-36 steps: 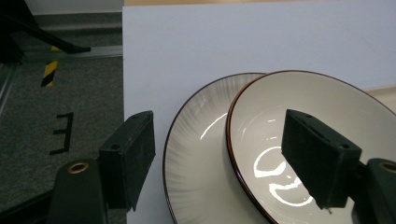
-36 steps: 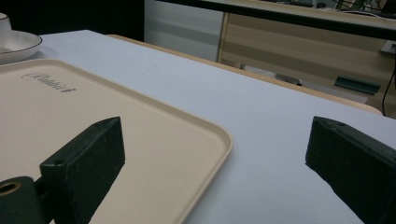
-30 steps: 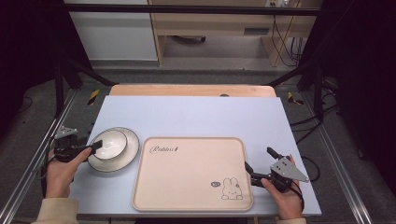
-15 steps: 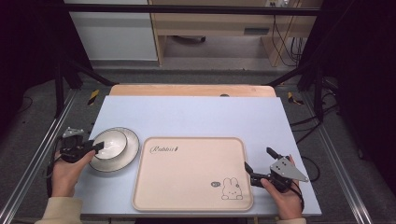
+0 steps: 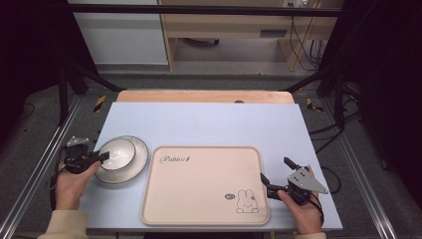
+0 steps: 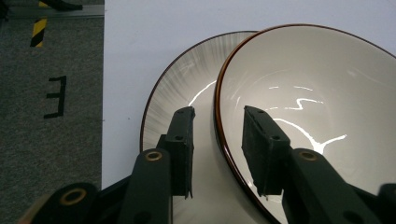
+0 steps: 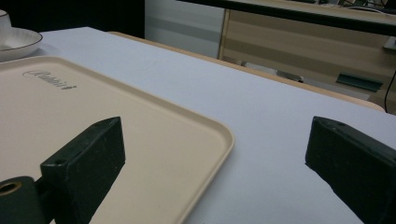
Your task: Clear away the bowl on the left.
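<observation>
currently the left gripper [image 6: 217, 140], its jaws having just been closing, is straddling but not yet pinching the rim of the bowl [image 6: 308, 102] sitting on the plate [image 6: 182, 88] left of the tray [image 5: 204, 184], while the right gripper [image 5: 276, 174] is waiting with jaws apart; next move likely calls for a firm pinch before lifting.

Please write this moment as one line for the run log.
left gripper: fingers closing astride bowl rim, not yet pressing | bowl: on plate | right gripper: open at tray edge

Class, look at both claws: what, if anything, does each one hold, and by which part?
The left claw straddles the bowl rim, closing, pads not yet pressing. The right claw stands open beside the tray, holding nothing.
</observation>
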